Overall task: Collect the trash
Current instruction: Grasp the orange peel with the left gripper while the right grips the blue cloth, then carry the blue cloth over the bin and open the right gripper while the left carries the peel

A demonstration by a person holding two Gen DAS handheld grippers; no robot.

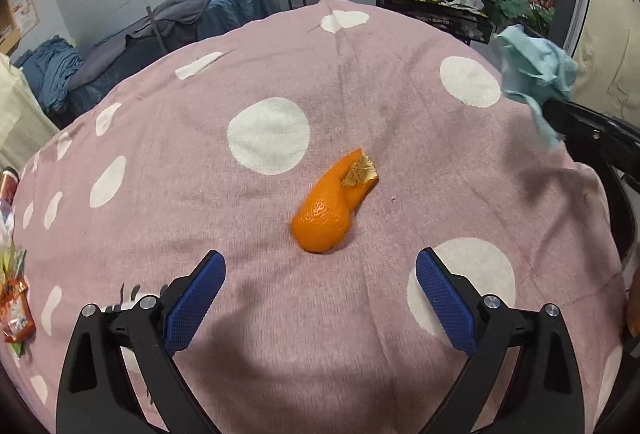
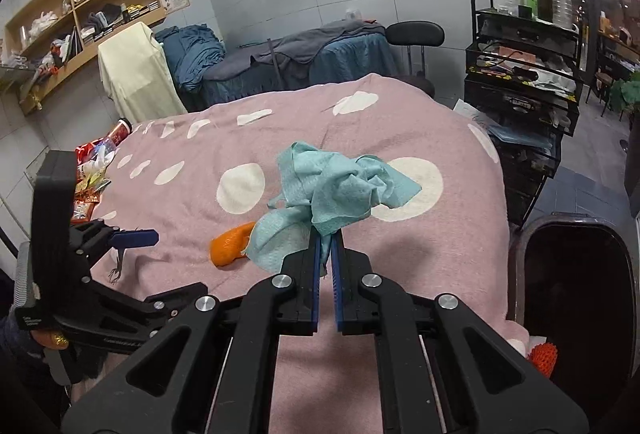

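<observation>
The right gripper (image 2: 326, 240) pinches the crumpled teal wipe (image 2: 340, 186) above the pink spotted cloth (image 2: 440, 254); carry it right, over the dark bin (image 2: 576, 298), before releasing. The left gripper (image 1: 320, 274), jaws spread, faces the orange peel (image 1: 332, 206), probably next.

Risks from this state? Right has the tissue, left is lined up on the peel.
1. The right gripper pinches only a low corner of the teal tissue; most of it hangs loose and could slip free before reaching the dark bin.
2. The orange peel lies flat on the soft pink cloth; the open left gripper may pinch fabric with it.
</observation>
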